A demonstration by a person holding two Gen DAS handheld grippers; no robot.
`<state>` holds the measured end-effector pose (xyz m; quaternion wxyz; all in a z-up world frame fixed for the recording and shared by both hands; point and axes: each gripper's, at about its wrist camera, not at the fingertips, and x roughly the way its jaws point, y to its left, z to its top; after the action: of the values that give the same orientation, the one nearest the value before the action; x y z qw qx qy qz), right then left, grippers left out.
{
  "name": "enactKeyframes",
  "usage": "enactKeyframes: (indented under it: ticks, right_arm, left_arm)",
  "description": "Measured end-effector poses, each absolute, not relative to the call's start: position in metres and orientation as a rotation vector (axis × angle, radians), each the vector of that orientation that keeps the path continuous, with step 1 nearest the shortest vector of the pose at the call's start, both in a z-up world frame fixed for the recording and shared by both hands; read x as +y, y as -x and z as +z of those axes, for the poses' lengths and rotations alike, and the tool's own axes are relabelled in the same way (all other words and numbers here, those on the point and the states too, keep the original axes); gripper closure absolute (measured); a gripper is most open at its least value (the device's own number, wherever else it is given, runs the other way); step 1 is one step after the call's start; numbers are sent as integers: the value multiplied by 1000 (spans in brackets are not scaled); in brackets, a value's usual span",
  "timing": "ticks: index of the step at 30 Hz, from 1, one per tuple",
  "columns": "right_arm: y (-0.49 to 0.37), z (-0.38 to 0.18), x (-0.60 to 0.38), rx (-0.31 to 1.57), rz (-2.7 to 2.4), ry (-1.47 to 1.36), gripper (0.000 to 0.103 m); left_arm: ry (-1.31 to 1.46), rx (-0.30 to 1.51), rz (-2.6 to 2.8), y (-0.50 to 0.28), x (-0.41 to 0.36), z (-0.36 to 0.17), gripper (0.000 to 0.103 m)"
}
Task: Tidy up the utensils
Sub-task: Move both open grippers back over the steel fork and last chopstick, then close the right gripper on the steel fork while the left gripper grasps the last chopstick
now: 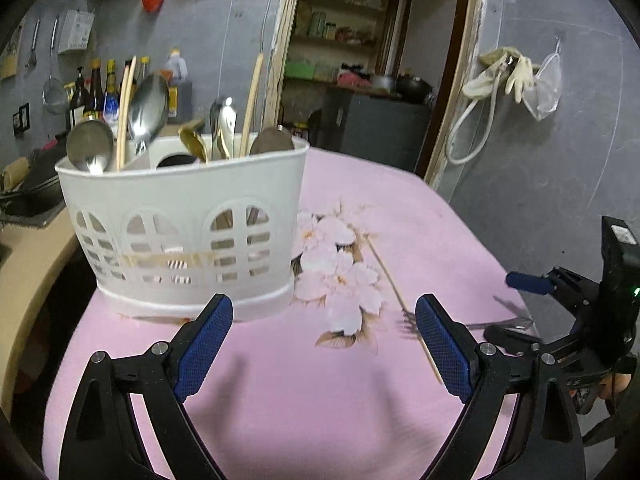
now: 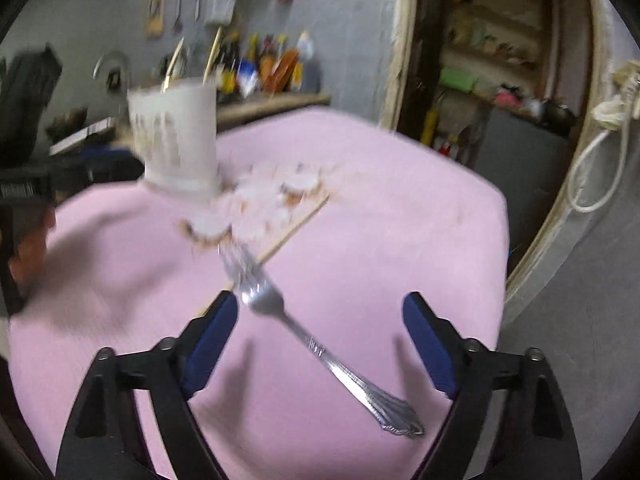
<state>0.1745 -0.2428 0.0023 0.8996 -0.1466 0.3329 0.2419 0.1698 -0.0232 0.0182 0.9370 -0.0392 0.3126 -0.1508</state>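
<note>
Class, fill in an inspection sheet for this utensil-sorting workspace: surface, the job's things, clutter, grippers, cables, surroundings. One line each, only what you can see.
Surface: pink flowered cloth covers the table.
Job's things: white holder stands upright with spoons and chopsticks in it; a fork and one loose chopstick lie on the cloth, the fork across the chopstick.
Clutter: nothing seen on the cloth.
Grippers: left gripper open, empty, facing the holder; right gripper open over the fork, pads not touching it.
Cables: a white cord hangs on the wall.
Surroundings: bottles on a counter, hanging gloves, doorway to shelves.
</note>
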Motion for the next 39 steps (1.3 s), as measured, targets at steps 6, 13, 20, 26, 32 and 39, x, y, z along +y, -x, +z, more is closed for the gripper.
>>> enactKeyframes:
  ticks: [6, 13, 20, 26, 32, 39]
  right_arm:
    - [-177, -19, -237, 785, 494, 396, 50]
    - [-186, -13, -257, 787, 399, 299, 87]
    - [-198, -6, -265, 779, 330, 209, 90]
    - [-222, -7, -288, 808, 311, 70, 93]
    - [-219, -7, -292, 811, 327, 46, 92]
    - [-212, -8, -296, 847, 362, -39, 93]
  left_arm:
    - [96, 719, -314, -182, -21, 8, 14]
    - [67, 766, -355, -187, -31, 5, 14]
    - [50, 825, -434, -200, -52, 2, 20]
    - [32, 908, -480, -227, -76, -7, 39]
    - [10, 993, -520, -249, -102, -17, 69]
    - [-71, 1000, -447, -256, -114, -19, 98]
